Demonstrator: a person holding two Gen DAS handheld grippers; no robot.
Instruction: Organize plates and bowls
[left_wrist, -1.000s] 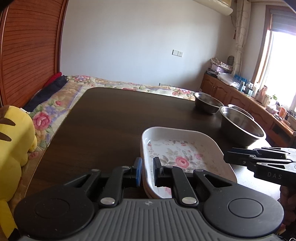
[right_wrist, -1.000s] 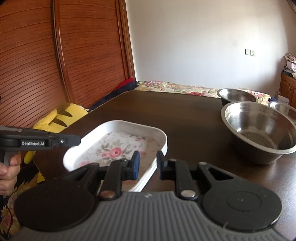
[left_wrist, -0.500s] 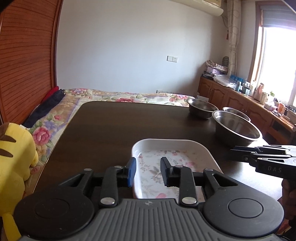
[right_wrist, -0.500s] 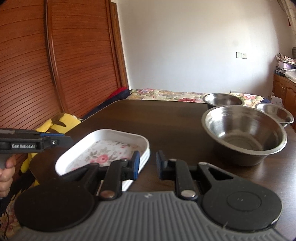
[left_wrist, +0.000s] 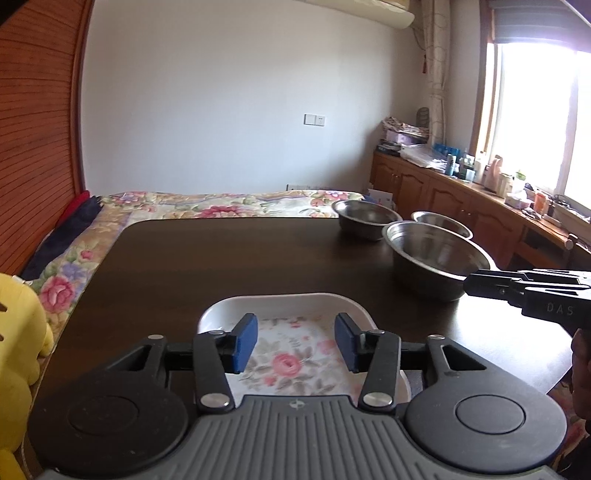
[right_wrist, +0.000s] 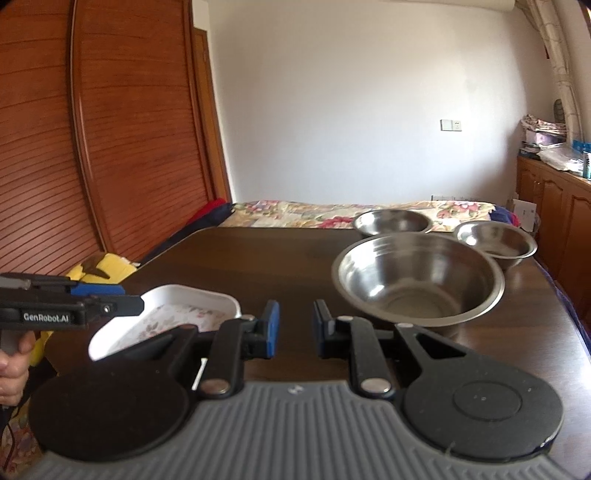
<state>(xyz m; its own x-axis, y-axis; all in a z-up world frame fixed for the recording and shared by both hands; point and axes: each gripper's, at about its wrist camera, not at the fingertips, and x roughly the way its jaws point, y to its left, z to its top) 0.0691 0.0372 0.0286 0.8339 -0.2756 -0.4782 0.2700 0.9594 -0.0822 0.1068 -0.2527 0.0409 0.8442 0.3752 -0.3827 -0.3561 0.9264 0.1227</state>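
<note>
With both the left gripper (left_wrist: 294, 341) and right gripper (right_wrist: 294, 328) gaping and empty, the white rectangular floral-printed plate (left_wrist: 295, 354) overhanging the dark wooden table (left_wrist: 229, 266) at 6 o'clock could tip off if nudged, and the 3 stainless steel bowls (right_wrist: 417, 280) at 1 o'clock could clatter.

A yellow plush toy (left_wrist: 14, 350) lies beside the dark table (left_wrist: 221, 258), near a floral bedspread (left_wrist: 207, 203).

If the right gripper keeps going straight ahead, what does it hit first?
Most likely the big steel bowl. The right gripper, jaws open, points just left of its centre, so it should meet the near rim, though depth is hard to judge.
</note>
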